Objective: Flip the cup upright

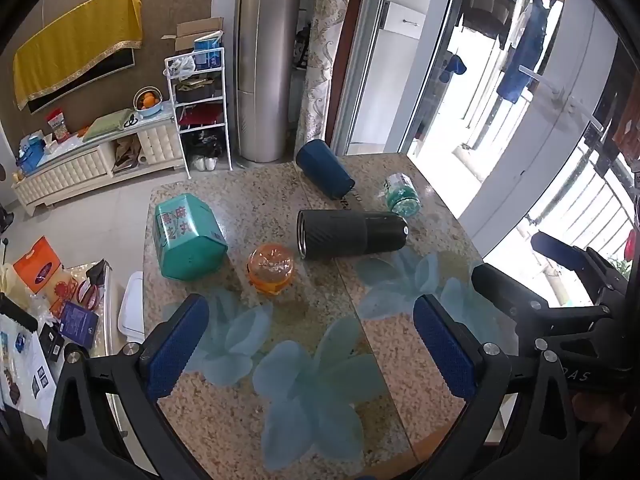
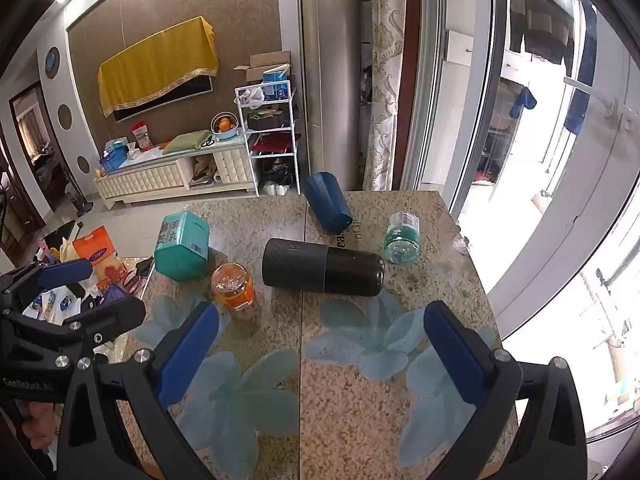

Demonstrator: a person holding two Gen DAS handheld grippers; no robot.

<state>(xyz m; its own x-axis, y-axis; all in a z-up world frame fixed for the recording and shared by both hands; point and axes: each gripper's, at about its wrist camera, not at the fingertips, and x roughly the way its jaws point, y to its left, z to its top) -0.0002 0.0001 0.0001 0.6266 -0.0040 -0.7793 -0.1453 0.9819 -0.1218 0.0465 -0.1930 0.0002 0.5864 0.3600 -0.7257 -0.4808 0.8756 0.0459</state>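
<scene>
- The left gripper (image 1: 312,336) has its jaws spread wide, holding nothing; its blue pads (image 1: 176,340) are ribbed rubber set on black plastic arms.
- The right gripper (image 2: 320,352) is likewise wide apart and empty above the table (image 2: 360,400), a speckled granite-look top with pale blue flower prints under a glossy sheet.
- The cup (image 2: 322,266), a black cylinder with a carbon-weave sleeve and a smooth half, lies on its side at mid-table, well beyond both grippers.
- Just left of it stands an orange translucent jar (image 2: 233,286), between the left gripper's line and the cup.
- A teal hexagonal tin (image 2: 182,246) lies tipped farther left.
- Behind the cup, a dark blue ribbed cup (image 2: 329,202) lies on its side, and a clear green-tinted bottle (image 2: 402,238) rests to the right, apart from the cup.
</scene>
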